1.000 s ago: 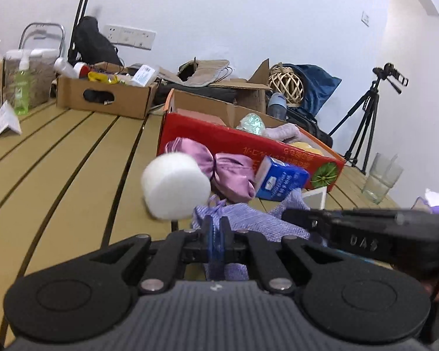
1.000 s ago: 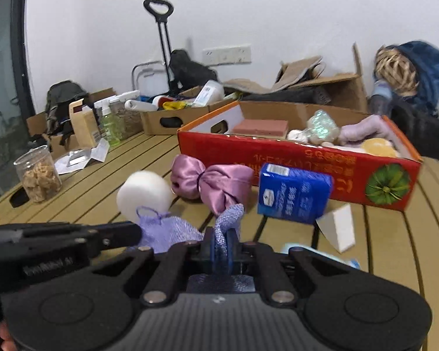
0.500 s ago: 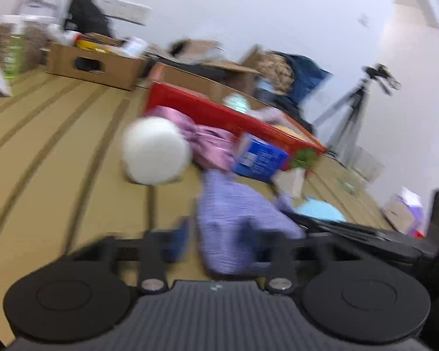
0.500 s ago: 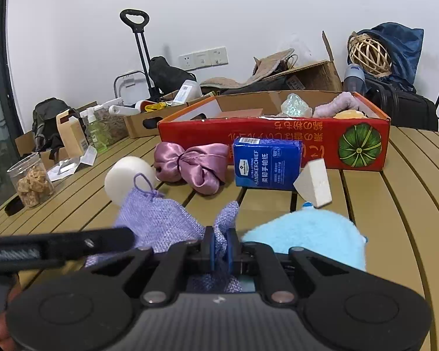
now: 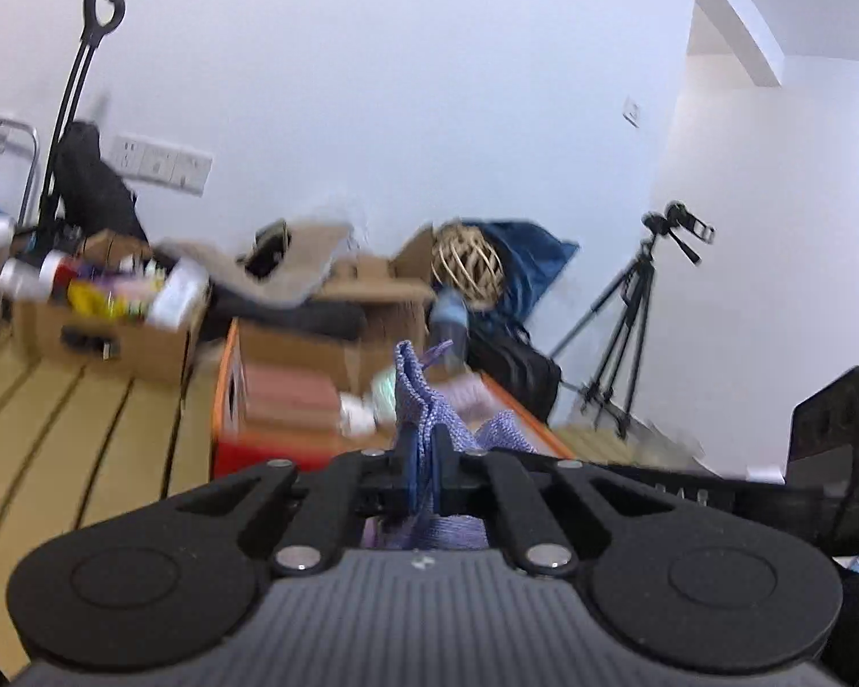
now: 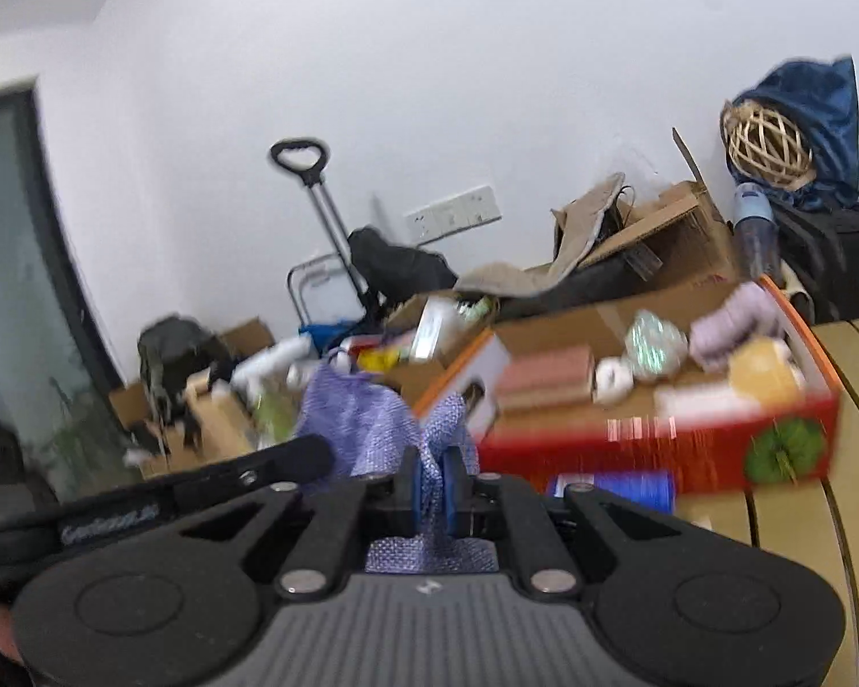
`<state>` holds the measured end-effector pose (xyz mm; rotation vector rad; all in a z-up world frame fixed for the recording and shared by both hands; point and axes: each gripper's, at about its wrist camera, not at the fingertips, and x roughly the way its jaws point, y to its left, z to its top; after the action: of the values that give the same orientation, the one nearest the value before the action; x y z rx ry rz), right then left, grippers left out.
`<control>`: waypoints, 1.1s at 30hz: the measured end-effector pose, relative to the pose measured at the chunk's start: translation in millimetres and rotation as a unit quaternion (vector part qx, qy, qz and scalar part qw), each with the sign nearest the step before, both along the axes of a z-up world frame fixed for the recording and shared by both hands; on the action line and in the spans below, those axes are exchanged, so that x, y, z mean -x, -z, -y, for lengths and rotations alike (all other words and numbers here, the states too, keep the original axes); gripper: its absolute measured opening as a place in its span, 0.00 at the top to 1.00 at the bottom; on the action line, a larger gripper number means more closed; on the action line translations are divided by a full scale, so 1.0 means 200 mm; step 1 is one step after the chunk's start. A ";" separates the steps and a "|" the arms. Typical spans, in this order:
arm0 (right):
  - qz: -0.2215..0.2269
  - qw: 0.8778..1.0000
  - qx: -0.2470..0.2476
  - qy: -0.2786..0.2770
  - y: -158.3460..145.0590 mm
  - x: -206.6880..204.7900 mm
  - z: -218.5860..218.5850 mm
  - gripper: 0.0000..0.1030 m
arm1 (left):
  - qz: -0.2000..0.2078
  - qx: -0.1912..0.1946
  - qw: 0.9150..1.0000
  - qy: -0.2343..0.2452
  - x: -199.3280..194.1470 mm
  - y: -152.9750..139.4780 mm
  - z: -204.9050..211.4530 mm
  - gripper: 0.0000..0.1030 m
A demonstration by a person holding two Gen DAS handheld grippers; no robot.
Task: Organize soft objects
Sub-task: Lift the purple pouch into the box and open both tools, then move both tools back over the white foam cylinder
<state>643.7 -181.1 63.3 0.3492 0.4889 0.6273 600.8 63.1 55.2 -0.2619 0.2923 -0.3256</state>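
Note:
A lilac mesh drawstring pouch point(image 5: 411, 386) hangs in the air between both grippers. My left gripper point(image 5: 424, 452) is closing its jaws on one edge of the cloth, and the pads press it. My right gripper point(image 6: 432, 481) is shut on the other edge of the pouch point(image 6: 352, 421). Behind the pouch stands the red cardboard box point(image 6: 658, 449) holding several soft items, among them a pink block point(image 6: 547, 380) and a lilac roll point(image 6: 736, 320). A blue tissue pack point(image 6: 618, 486) lies in front of the box.
The slatted wooden table point(image 5: 57, 429) runs to the left. A brown box of bottles point(image 5: 103, 338) sits at the back left. Behind the red box are more cartons, a wicker ball point(image 5: 467, 269) and dark bags. A tripod point(image 5: 630, 332) stands by the wall.
Both grippers rose and lifted the pouch off the table. The left jaws stood apart half a second ago and now pinch the cloth. The white ball and pink bow dropped out of view.

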 end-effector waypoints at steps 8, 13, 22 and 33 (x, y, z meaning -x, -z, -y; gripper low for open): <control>-0.086 0.996 0.030 0.019 -0.03 -0.73 -0.17 0.88 | -0.093 -0.041 0.994 -0.042 -0.66 0.01 -0.06 0.83; -0.133 0.988 0.070 0.027 0.18 -0.82 -0.27 0.77 | -0.089 -0.073 0.992 -0.048 -0.58 0.09 -0.11 0.41; -0.068 0.992 0.093 0.058 0.02 -0.58 -0.13 0.55 | -0.023 -0.096 0.990 -0.097 -0.16 -0.07 -0.17 0.32; 0.034 0.995 0.088 0.038 -0.16 0.32 0.16 0.45 | -0.037 -0.090 0.987 -0.128 0.57 -0.01 -0.11 0.19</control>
<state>580.4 -213.8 96.2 0.1780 0.4595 0.5168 487.7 85.5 56.6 -0.1304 0.3544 -0.0354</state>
